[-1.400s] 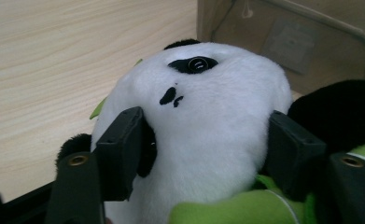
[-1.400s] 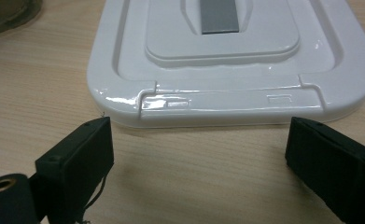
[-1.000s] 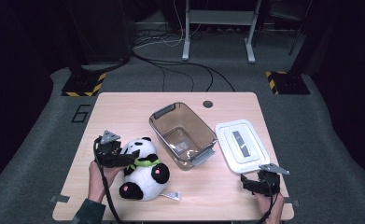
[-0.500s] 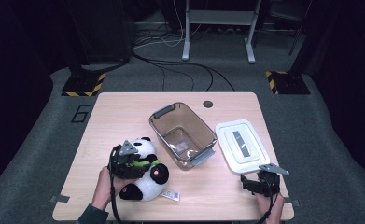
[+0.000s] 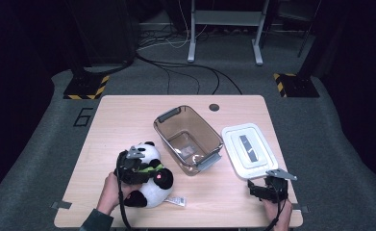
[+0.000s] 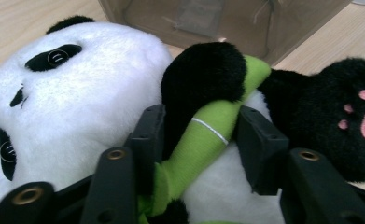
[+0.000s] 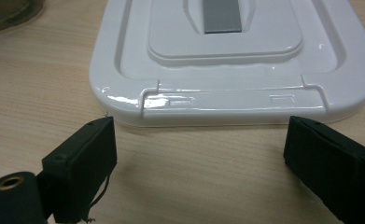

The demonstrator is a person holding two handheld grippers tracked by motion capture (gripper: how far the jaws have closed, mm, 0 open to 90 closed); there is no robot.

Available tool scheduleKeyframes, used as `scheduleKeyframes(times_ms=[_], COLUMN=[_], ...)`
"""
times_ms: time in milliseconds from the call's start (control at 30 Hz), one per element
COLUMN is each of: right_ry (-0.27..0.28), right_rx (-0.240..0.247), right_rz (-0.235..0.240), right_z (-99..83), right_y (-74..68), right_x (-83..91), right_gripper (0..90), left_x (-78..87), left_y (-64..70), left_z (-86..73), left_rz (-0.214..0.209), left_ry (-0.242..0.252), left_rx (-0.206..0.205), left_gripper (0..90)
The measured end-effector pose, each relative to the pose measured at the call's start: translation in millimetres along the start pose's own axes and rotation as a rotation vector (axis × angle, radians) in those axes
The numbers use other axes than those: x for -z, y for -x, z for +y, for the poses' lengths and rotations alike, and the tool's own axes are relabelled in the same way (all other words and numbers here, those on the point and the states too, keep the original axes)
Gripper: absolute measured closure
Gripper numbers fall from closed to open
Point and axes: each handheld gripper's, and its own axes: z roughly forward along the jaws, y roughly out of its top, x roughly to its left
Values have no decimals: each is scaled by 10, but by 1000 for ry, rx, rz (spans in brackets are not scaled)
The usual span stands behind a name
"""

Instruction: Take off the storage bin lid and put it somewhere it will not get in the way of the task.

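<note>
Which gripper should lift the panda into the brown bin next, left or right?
Left. The left gripper already has its jaws around the panda at its green stick, right beside the bin. The right gripper is open, short of the white lid.

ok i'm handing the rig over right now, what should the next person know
Left gripper: jaws around the panda plush's arm and green bamboo stick; not clearly clamped. The plush lies on the table.
Right gripper: open, empty, just short of the white lid.
Clear bin: open, mid-table, beside the lid.
Done: panda reached.
Probably left: panda into the bin, lid on.
</note>
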Motion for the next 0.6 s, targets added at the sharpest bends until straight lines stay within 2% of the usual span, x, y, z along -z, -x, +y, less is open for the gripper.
scheduleKeyframes(times_ms=[67,133,233,400,600], right_ry=[1,2,2,3,3], right_rx=[-1,-1,-1,-1,-1], right_rz=[1,0,0,-2,-5], right_z=[0,0,0,-1,-1], right_y=[1,3,2,2,1], right_x=[0,0,1,2,3], right_gripper=[89,92,94,97,100], left_x=[4,6,38,98,183], left_y=[18,36,63,94,78], left_z=[-13,-20,-9,20,13], left_rz=[4,6,24,38,14], left_ry=[20,40,59,54,70], left_rx=[-21,-25,-47,-71,-79], left_gripper=[641,687,713,736,742])
